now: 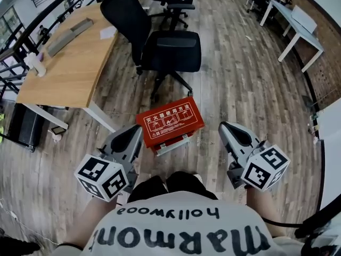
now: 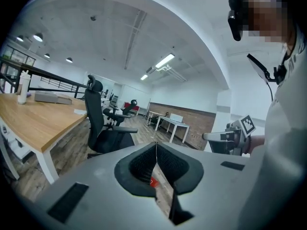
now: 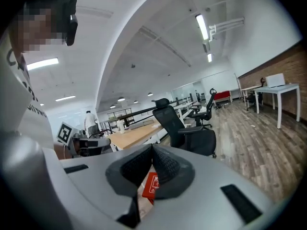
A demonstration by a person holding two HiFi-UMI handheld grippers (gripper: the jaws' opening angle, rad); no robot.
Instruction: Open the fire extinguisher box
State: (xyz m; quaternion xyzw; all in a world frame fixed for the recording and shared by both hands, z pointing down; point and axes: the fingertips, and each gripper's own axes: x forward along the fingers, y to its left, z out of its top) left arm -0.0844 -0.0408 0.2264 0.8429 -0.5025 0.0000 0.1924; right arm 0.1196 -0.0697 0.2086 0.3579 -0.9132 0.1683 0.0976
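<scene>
Wood floor (image 1: pixel 240 73) bears the red fire extinguisher box (image 1: pixel 170 122); left gripper (image 1: pixel 136 131) and right gripper (image 1: pixel 225 127), fingers clenched empty, could shove it sliding.

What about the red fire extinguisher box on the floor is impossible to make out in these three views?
- Whether the fire extinguisher box is latched: head view, too small to tell.
- Its contents: head view, the red lid covers them.
- Most of the box, left gripper view: the shut left claw hides all but a red sliver.
- Same in the right gripper view, behind the right claw.
</scene>
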